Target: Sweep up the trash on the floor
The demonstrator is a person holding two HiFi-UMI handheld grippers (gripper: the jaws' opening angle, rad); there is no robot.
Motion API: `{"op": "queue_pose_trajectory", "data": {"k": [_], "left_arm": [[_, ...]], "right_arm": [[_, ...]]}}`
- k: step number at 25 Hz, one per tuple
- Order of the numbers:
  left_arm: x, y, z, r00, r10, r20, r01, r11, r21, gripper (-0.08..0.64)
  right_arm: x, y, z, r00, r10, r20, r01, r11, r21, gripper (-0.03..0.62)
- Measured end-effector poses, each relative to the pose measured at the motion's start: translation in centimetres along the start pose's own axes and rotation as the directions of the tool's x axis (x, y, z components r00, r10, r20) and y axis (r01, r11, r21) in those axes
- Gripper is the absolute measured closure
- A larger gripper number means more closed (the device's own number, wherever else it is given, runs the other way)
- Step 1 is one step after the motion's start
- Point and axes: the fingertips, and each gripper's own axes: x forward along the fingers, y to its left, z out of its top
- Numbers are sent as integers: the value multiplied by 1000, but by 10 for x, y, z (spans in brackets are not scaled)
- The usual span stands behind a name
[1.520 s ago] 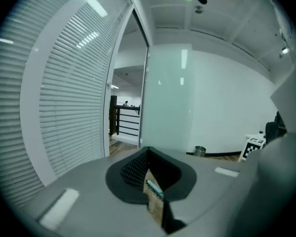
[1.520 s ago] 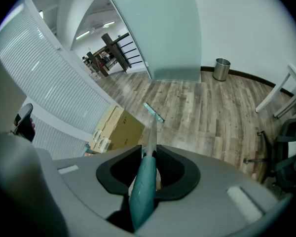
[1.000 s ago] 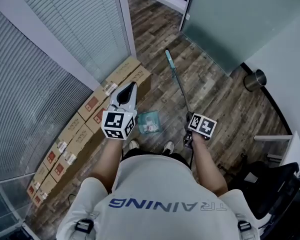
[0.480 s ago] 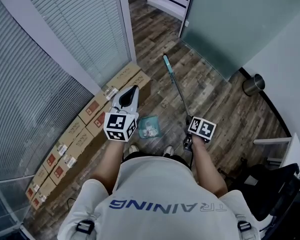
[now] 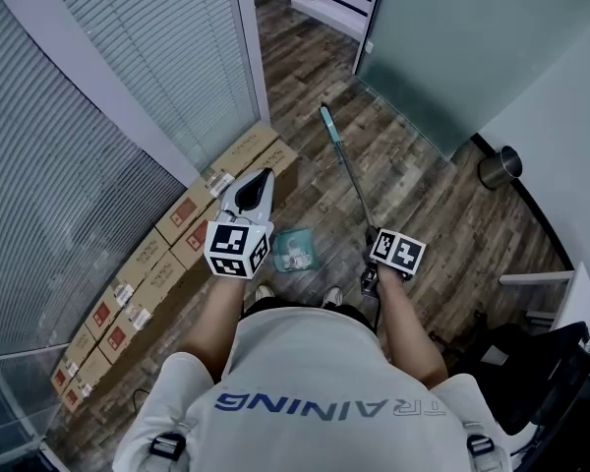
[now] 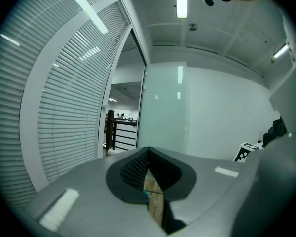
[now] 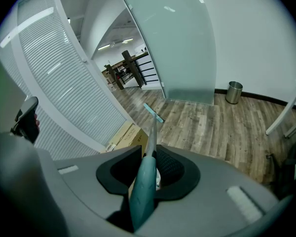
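A teal broom leans away from me over the wood floor, its head (image 5: 326, 121) far out and its thin shaft (image 5: 354, 185) running back to my right gripper (image 5: 371, 279). That gripper (image 7: 147, 169) is shut on the broom's thick teal handle (image 7: 142, 194); the broom head (image 7: 153, 112) shows beyond the jaws. A small teal dustpan (image 5: 293, 249) with pale trash in it sits low in front of the person's shoes, between the two grippers. My left gripper (image 5: 259, 177) points out nearly level over the boxes. Its jaws (image 6: 148, 167) are shut, and I see nothing held in them.
Cardboard boxes (image 5: 177, 229) line the glass wall with blinds on the left. A metal bin (image 5: 499, 163) stands by the far right wall, also seen as the bin (image 7: 233, 92). A frosted glass panel (image 5: 452, 37) stands ahead. A black chair (image 5: 541, 372) and a white leg (image 5: 536, 276) are at the right.
The head camera has shifted slightly. Both grippers, the broom and the dustpan keep their places.
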Motion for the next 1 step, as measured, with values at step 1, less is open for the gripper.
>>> {"op": "queue_pose_trajectory", "data": {"k": [1], "left_arm": [[0,0,0,1000,-1,0,1,1000,0,558]], "right_arm": [[0,0,0,1000,1,1,-1,1000,0,482]]}}
